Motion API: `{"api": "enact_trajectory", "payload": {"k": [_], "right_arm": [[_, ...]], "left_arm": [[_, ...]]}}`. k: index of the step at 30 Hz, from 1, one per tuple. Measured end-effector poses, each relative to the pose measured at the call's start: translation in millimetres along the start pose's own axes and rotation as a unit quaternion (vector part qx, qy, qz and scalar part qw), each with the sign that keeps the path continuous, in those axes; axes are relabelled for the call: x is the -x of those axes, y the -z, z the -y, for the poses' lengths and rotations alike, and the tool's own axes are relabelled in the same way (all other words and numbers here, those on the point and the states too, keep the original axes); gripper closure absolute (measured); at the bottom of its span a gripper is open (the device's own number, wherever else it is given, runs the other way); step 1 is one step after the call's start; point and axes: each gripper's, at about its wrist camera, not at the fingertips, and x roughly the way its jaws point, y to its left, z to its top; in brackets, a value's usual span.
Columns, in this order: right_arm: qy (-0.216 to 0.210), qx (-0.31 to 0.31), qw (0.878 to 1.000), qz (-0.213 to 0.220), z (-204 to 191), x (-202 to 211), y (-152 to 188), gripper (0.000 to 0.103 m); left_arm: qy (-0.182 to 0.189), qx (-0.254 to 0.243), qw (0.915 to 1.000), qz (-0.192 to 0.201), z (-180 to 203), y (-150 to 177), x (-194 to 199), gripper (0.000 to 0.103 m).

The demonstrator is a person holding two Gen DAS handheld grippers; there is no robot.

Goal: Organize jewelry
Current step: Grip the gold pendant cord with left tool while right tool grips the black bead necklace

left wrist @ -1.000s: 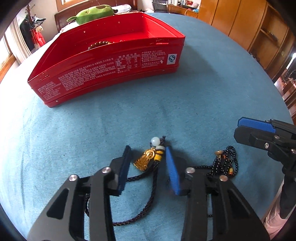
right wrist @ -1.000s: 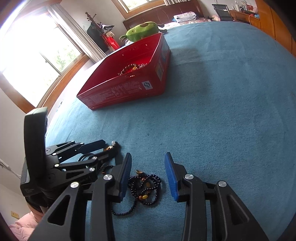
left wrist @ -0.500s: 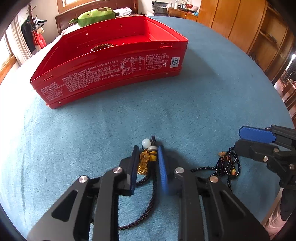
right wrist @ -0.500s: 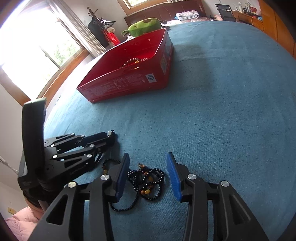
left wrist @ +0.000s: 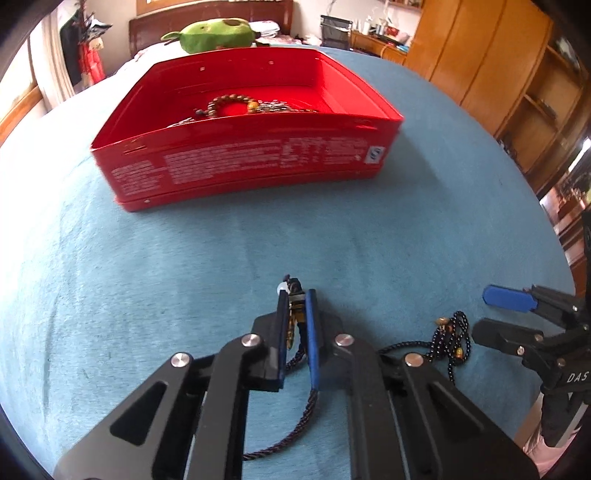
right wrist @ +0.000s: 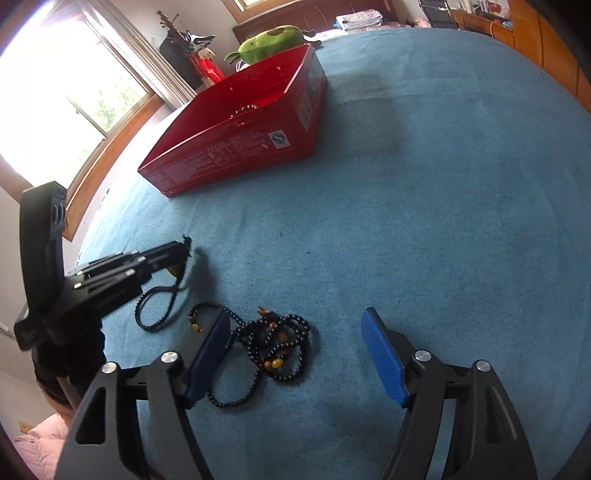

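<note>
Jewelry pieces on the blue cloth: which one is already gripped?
The braided cord with the gold tassel, pinched in the left gripper; the black bead necklace lies free.

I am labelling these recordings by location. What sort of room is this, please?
Most likely a bedroom in a home. A dark wooden headboard stands behind a green plush toy, wooden wardrobes line one wall, and the work surface is covered by a blue cloth, possibly a bed.

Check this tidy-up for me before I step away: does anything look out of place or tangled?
Nothing looks damaged. Two pieces are not in the red tin yet: the black bead necklace lies in a tangled heap on the blue cloth between the open right tongs, and the tasselled cord is pinched in the left tongs.
</note>
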Motion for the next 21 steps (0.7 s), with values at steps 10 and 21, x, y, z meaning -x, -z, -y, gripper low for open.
{"api": "enact_trajectory", "payload": {"k": [10,21], "right_arm": [[0.025,0.038,0.998,-0.035,-26.8,-17.5,9.9,0.020],[0.088,0.150,0.984,-0.024,-79.6,-40.1,25.2,0.027]], "left_arm": [[0.007,0.030,0.9994,0.014,-22.9,0.9,14.5,0.103],[-0.004,0.026,0.9997,-0.004,-27.9,3.8,7.8,0.100]]}}
